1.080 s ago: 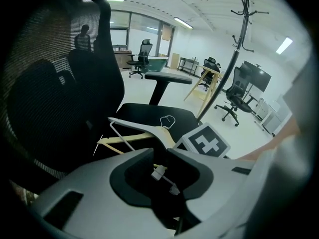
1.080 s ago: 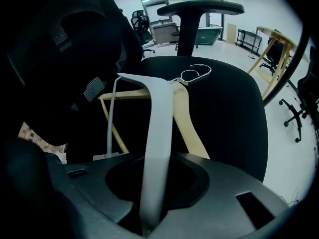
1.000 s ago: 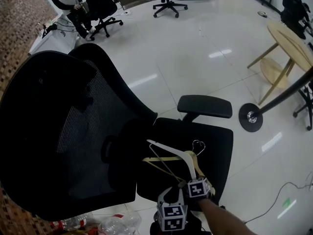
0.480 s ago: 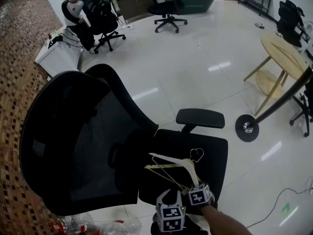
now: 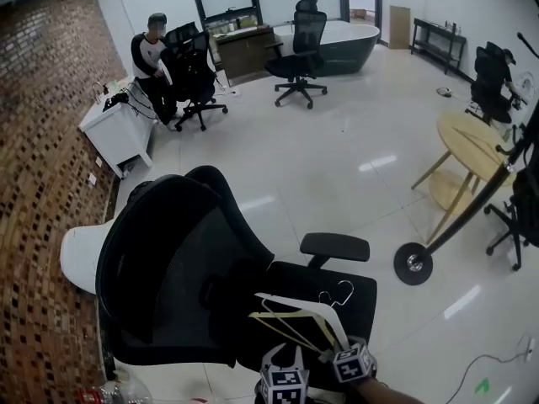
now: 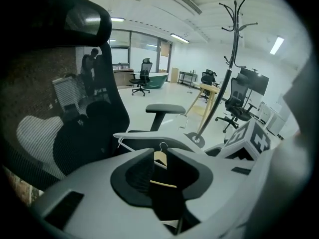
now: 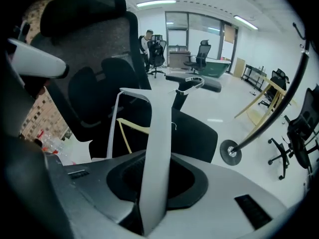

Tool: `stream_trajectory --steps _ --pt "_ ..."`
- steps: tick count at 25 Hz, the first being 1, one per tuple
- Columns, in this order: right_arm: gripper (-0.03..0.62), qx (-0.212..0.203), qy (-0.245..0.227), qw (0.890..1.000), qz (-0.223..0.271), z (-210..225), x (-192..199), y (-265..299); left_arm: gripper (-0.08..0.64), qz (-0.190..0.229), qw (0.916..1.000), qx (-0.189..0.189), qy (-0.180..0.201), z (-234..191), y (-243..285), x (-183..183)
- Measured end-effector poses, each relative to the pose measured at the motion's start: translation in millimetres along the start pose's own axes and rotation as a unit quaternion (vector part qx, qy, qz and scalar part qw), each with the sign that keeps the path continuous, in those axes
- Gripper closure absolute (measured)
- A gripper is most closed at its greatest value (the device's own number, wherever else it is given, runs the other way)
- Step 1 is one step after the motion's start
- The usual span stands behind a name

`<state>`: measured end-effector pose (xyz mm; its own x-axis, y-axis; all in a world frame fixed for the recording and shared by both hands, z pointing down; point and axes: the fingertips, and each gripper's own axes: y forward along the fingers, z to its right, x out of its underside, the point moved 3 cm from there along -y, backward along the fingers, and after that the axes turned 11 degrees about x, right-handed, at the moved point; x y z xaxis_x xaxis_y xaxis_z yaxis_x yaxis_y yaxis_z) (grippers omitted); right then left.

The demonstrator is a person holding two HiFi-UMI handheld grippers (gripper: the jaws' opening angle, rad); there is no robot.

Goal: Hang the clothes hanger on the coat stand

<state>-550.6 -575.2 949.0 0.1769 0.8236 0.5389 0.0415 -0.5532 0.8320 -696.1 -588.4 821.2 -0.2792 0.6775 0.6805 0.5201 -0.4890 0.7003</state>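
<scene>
Coat stand (image 5: 472, 204): a black pole on a round base, standing on the floor to the right of both hands and well apart from them.
Nearer hand: the right hand-held gripper (image 7: 157, 168), in my judgement.
Right hand-held gripper: closed on one arm of the white hanger (image 7: 158, 133).
Left hand-held gripper (image 6: 160, 166): jaws nearly together, pinching the wooden hanger (image 6: 160, 158).
Long axis: the white hanger runs away from the jaws, with its wire hook at the far end.
Place: both hangers hang over the seat of the office chair (image 5: 168, 276).
Look: a flat white plastic hanger, and a pale wooden one with a thin crossbar.
</scene>
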Motion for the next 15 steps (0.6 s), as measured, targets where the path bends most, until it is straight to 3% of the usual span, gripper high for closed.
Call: stream_trajectory --steps 7,11,15 --pt "0.529 0.000 -0.043 0.997 0.070 18 -34 -151 0.463 0.054 0.9986 -0.003 0.000 53 -108 -57" --pt "0.529 0.006 -0.058 0.991 0.123 39 -66 -228 0.463 0.086 0.9959 0.000 0.027 92 -154 -93" --pt "0.529 0.022 -0.053 0.984 0.170 74 -61 -290 0.463 0.110 0.9927 0.007 0.049 149 -190 -102"
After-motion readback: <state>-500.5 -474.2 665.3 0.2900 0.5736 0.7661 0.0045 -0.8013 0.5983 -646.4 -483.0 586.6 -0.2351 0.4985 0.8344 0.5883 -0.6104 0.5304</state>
